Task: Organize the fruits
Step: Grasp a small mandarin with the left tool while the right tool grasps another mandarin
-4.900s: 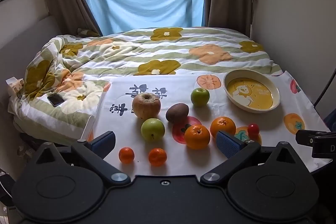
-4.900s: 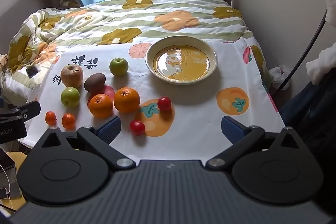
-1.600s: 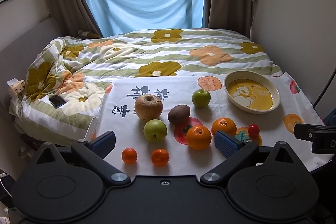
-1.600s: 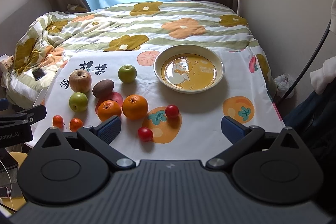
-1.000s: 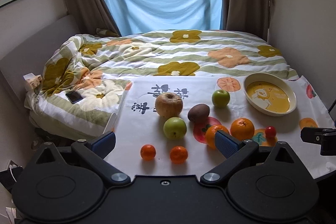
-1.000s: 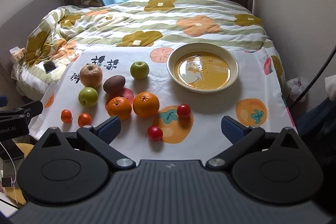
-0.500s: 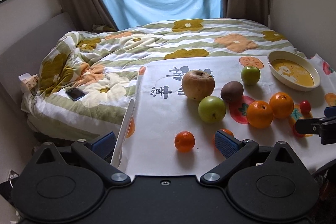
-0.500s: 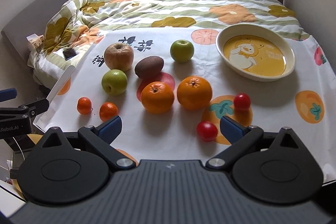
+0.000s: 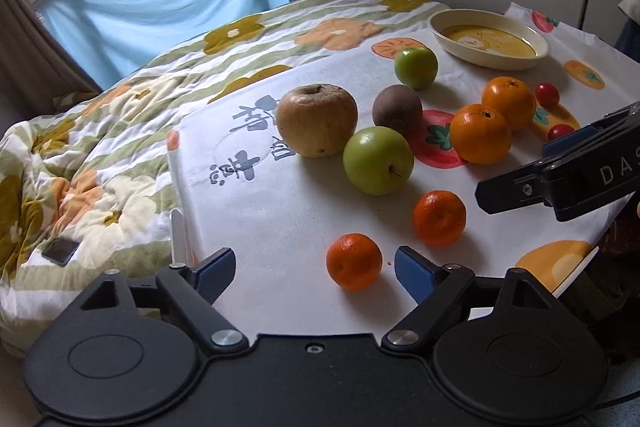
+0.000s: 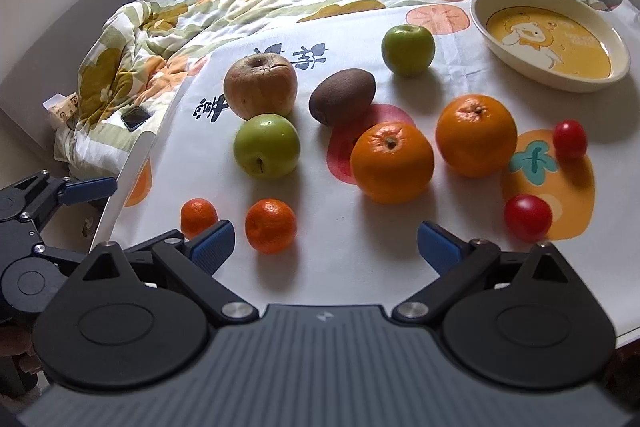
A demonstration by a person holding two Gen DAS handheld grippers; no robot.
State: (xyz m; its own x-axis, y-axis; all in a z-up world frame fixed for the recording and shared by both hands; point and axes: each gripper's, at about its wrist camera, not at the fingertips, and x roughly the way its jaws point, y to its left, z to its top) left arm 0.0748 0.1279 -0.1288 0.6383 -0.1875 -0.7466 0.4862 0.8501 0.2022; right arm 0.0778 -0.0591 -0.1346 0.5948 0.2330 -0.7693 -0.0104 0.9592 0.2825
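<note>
Fruit lies spread over a white printed cloth [image 10: 360, 259] across both wrist views. In the right wrist view, the right gripper [image 10: 326, 241] fills the bottom of the frame with its blue-padded fingers spread wide and nothing between them; 1 small mandarin [image 10: 271, 225] sits just above the gap, left of centre, and a second small mandarin [image 10: 198, 217] sits beside the left finger pad. Higher up, 2 large oranges [image 10: 392, 161] lie side by side at centre right, with 2 cherry tomatoes [image 10: 528, 217] at the right edge. A green apple [image 10: 267, 145] touches or nearly touches a wrinkled brownish apple [image 10: 260, 85] at centre left, a kiwi [image 10: 342, 96] sits just right of them, and another green apple [image 10: 407, 43] is near the top centre. A cream dish with a yellow duck print [image 10: 480, 11] stands empty in the upper right. In the left wrist view, the left gripper [image 9: 312, 269] is also wide open and empty at the bottom, 1 mandarin close inside its right finger pad. A phone [image 10: 135, 117] lies on the flowered quilt [image 10: 248, 3] at the left.
</note>
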